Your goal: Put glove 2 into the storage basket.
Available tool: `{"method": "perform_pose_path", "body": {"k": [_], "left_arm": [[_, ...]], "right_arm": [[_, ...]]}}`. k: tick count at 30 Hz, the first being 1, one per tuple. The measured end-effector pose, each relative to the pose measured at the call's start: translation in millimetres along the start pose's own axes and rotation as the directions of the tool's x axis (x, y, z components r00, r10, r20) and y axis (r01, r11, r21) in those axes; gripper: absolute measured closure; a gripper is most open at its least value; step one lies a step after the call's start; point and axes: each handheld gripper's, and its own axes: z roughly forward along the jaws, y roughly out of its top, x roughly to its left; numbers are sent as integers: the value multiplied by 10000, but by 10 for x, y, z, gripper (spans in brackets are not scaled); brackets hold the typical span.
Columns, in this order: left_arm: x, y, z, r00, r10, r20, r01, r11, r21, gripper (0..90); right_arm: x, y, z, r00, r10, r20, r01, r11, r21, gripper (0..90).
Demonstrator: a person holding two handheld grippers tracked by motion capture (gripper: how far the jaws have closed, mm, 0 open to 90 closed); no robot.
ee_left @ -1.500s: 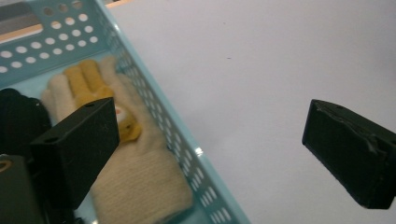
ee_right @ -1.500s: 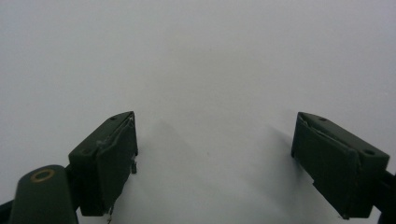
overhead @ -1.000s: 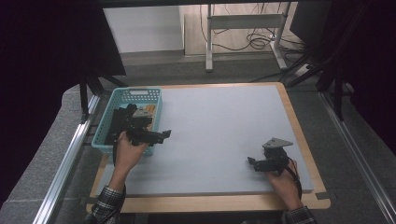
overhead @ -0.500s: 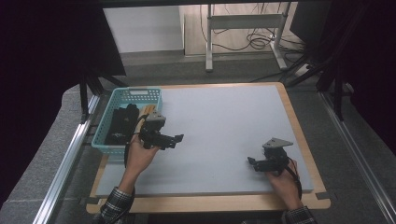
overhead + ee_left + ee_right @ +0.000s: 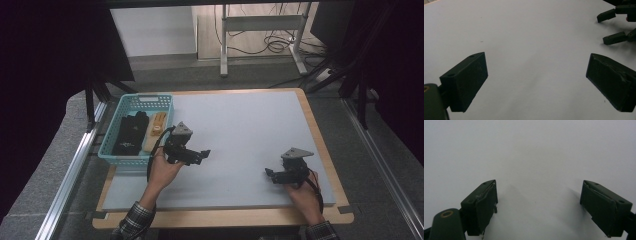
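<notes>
**Room and surroundings, high view**

Wooden-edged table (image 5: 320, 145) topped with a pale grey mat (image 5: 250, 130). Grey carpet floor (image 5: 45, 185) on both sides. A metal rail (image 5: 70, 175) runs along the left edge. Behind: a white wall panel (image 5: 150, 30), a light metal-legged stand (image 5: 260, 25) with cables (image 5: 272, 45) on a wooden floor. Dark curtains (image 5: 45, 60) flank both sides. Light is dim.
</notes>
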Motion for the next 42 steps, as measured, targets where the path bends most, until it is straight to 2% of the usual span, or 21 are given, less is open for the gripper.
{"method": "perform_pose_path", "body": {"k": [12,24,42], "left_arm": [[-235,66,226,9976,461,510,-457,9989,-89,42],[-344,-61,407,9918,761,1025,-780,9968,151,5],[-432,-344,578,9901,1057,920,-1121,9914,678,0]], "right_arm": [[-1,0,-1,10000,29,-26,-29,10000,11,140],[-2,-1,0,10000,35,-36,-35,10000,3,140],[-2,0,1,10000,40,-38,-40,10000,7,141]]}}
